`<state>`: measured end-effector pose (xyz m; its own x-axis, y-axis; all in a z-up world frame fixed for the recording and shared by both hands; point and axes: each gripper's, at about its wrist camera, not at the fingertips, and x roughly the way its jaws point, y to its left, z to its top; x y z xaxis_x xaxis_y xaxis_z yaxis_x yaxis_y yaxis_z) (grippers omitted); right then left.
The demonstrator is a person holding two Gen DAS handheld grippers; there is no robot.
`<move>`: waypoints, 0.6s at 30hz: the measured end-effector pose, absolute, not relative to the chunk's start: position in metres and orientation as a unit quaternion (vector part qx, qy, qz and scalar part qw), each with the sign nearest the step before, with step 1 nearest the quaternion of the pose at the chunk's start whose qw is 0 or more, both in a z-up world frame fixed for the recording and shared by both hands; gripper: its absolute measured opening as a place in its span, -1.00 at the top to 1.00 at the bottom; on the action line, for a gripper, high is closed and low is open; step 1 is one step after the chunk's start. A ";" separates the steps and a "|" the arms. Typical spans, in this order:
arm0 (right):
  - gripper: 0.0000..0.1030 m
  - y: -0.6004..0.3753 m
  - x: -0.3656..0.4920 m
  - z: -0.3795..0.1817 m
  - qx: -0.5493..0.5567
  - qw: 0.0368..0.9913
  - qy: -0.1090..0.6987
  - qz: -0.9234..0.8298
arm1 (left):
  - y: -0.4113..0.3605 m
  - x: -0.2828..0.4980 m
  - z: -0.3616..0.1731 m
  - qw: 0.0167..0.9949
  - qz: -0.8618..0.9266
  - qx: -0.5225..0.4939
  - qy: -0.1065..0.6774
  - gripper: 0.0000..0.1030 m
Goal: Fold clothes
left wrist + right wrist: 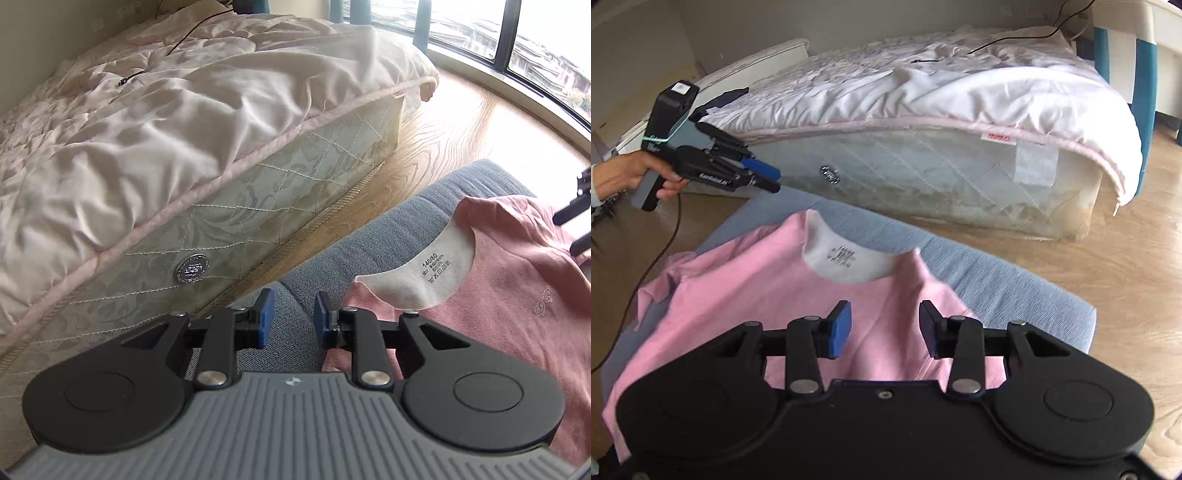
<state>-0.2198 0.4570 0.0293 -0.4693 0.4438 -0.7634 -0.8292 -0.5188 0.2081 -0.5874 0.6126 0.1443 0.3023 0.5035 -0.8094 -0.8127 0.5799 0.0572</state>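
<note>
both hand-held grippers, l (291, 317) & r (884, 328), tilted down over pink shirt (757, 288) (jaws apart, empty)

A pink long-sleeved top (746, 295), white inside its collar with dark printed size text and a small outlined bear motif on the chest, lies on a grey-blue cushion (979, 266). Blue pads (839, 328) face black gripper fingers. The mattress (258, 221) shows pale quilted damask under a pale pink sheet (147, 129); flooring (1126, 258) is light wood-grain.
</note>
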 end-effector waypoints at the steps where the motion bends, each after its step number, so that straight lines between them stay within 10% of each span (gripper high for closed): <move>1: 0.18 0.447 -0.224 0.028 -0.337 0.385 0.294 0.807 | 0.609 -0.588 0.148 0.786 0.420 -0.197 0.408 0.42; 11: -0.22 0.421 -0.283 -0.005 -0.447 0.388 0.164 0.789 | 0.514 -0.630 0.155 0.785 0.421 -0.216 0.399 -0.02; 18: -0.38 0.397 -0.294 0.063 -0.367 0.380 0.237 0.815 | 0.436 -0.756 0.153 0.728 0.490 -0.360 0.317 -0.20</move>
